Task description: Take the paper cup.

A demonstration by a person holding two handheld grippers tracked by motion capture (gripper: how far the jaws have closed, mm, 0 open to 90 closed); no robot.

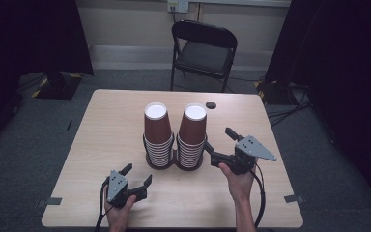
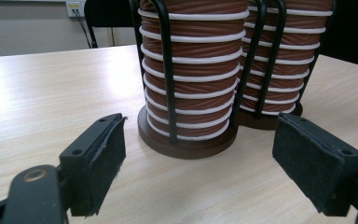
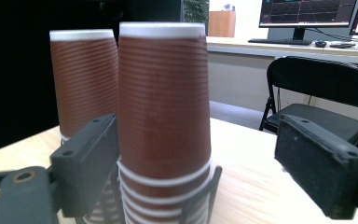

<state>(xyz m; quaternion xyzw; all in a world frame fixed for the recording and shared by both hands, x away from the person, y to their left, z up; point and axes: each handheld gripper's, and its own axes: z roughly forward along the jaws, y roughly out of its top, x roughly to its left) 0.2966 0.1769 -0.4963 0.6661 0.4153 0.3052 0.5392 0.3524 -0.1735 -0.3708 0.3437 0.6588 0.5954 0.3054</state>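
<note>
2 stacks of upside-down brown paper cups sit in a black wire holder (image 1: 175, 162) at frame centre on the table (image 1: 101, 140). Right gripper (image 1: 220, 145) is open, empty, just right of the right stack (image 1: 192, 137). Left gripper (image 1: 136, 175) is open, empty, lower left, near the left stack (image 1: 157, 135), not touching.

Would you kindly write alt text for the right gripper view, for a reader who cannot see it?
The open right gripper faces the near cup stack, upside-down brown paper cups in a black wire holder, with one pad close beside it. A second stack stands behind on the table, with a black folding chair beyond.
</note>
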